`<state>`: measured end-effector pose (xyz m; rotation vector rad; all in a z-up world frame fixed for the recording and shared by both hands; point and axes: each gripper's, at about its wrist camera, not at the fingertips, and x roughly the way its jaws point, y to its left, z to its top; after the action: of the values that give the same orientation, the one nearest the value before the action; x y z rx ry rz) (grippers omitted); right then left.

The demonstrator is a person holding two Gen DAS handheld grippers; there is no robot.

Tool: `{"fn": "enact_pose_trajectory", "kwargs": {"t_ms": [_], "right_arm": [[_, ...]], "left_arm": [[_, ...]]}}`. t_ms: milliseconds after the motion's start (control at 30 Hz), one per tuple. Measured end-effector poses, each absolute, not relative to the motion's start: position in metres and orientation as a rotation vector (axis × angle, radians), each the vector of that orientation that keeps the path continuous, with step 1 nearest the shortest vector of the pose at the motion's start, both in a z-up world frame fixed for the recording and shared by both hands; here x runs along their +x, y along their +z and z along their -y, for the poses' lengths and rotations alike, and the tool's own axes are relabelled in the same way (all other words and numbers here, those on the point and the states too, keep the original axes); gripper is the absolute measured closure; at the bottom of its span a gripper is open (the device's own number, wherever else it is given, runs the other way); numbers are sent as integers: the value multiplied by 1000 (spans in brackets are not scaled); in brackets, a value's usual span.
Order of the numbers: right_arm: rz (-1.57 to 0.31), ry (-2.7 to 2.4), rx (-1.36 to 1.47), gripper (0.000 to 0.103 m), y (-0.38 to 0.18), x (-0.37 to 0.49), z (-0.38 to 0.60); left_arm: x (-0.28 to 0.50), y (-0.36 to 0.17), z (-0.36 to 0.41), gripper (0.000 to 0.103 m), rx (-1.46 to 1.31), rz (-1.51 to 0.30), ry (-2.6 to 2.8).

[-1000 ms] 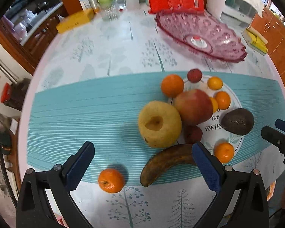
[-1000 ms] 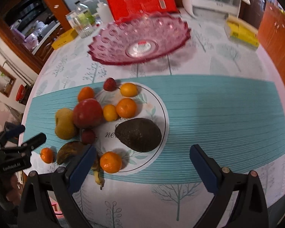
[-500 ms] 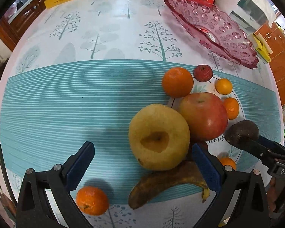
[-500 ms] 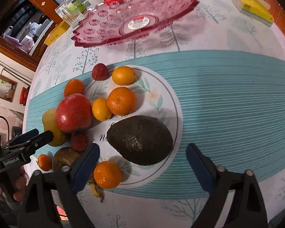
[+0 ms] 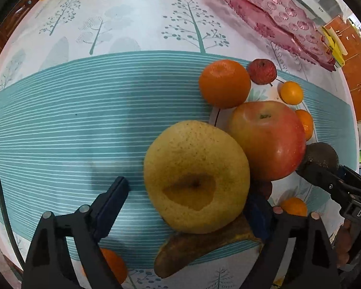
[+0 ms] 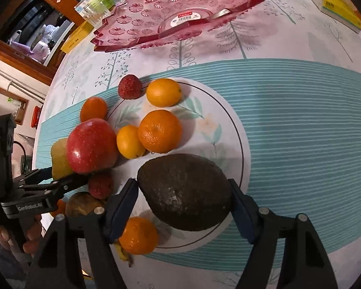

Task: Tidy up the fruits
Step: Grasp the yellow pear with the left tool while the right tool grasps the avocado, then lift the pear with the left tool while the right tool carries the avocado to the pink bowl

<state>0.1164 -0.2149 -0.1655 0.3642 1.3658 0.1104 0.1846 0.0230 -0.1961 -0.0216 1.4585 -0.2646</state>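
Right wrist view: your right gripper (image 6: pixel 183 190), jaws just closing, straddles the dark oval avocado (image 6: pixel 185 191) lying crosswise on the white floral plate (image 6: pixel 231 130), pads seemingly touching both ends.

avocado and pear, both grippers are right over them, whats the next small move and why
Probably finish closing. The right gripper brackets the avocado on the white plate, pads at or almost on its sides; the left gripper straddles the yellow pear, with a gap at its left pad. Both jaws have just been closing. Once firm, lift toward the empty pink dish.
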Motion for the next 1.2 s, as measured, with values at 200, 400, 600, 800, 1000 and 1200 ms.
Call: {"fn": "enact_pose_trajectory", "kwargs": {"t_ms": [200, 400, 600, 800, 1000, 1200], "right_arm": [[-1365, 104, 341, 31, -164, 114, 212], [-1346, 104, 334, 31, -155, 111, 211], [-1312, 109, 318, 31, -137, 107, 212], [-1265, 109, 299, 31, -111, 99, 217], [-1195, 115, 269, 31, -70, 96, 224], [-1104, 110, 247, 31, -22, 109, 235]], "left_arm": [[181, -193, -14, 37, 1, -1436, -295], [173, -189, -18, 37, 15, -1439, -248], [161, -166, -25, 37, 17, -1404, -220], [149, -121, -17, 37, 28, -1322, -227], [148, -64, 10, 37, 92, -1196, -268], [155, -13, 30, 37, 138, -1099, -299]]}}
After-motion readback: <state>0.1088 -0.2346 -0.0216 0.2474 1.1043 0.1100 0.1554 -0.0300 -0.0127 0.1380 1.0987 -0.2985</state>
